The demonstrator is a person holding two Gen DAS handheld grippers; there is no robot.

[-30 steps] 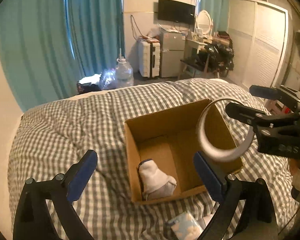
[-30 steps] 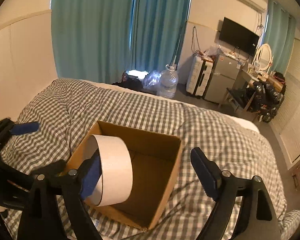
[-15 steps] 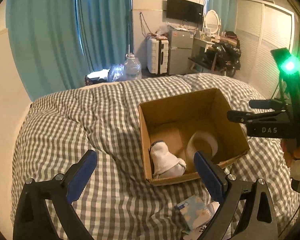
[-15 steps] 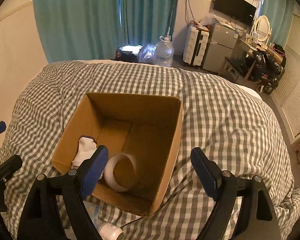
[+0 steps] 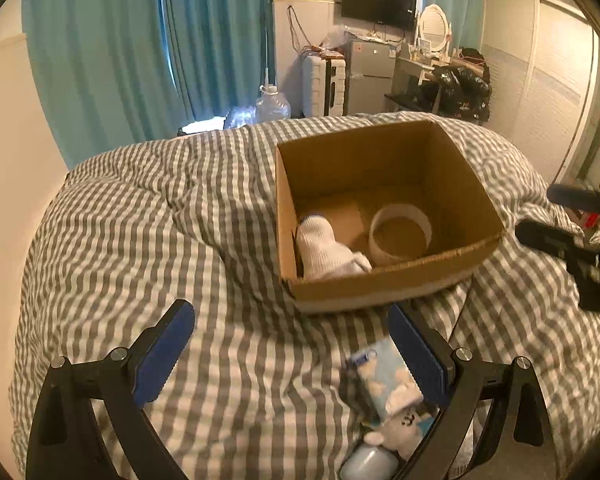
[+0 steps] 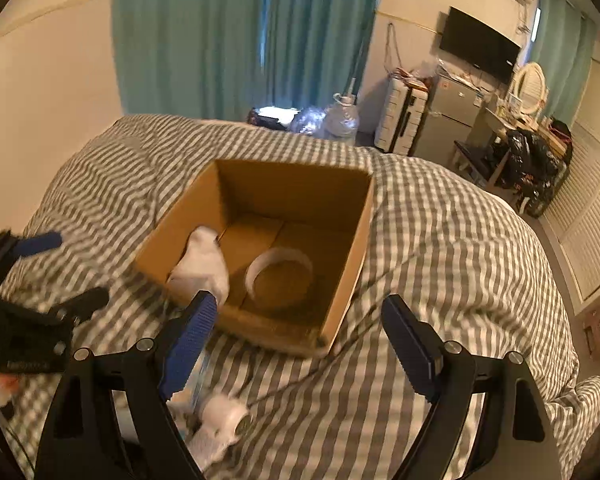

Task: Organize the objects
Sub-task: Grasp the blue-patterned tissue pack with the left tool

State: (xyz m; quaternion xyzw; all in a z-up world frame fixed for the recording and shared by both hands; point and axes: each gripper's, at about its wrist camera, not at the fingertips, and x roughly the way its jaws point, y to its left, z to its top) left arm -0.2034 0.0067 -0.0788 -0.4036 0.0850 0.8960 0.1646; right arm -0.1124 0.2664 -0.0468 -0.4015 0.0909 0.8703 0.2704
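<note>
The left gripper [image 5: 290, 354] is held with its blue-padded fingers wide apart and nothing between them, low over the checked duvet [image 5: 148, 240]. The right gripper [image 6: 300, 338] is likewise spread apart and unloaded, held just in front of the near wall of the cardboard box [image 6: 352, 248]. Inside the box, the tape roll [image 6: 279, 274] is seen lying flat on the floor toward the right side, and a white sock [image 6: 202, 266] is laid against the left wall, apart from the roll. In the left wrist view the same roll [image 5: 400, 234] and sock [image 5: 326, 254] are seen within the box [image 5: 380, 292]. On the duvet near the box, a blue patterned tissue pack [image 5: 388, 376] is partly covered by the left gripper's right finger, and a small white object [image 6: 224, 416] is seen beside it, too blurred to identify.
</note>
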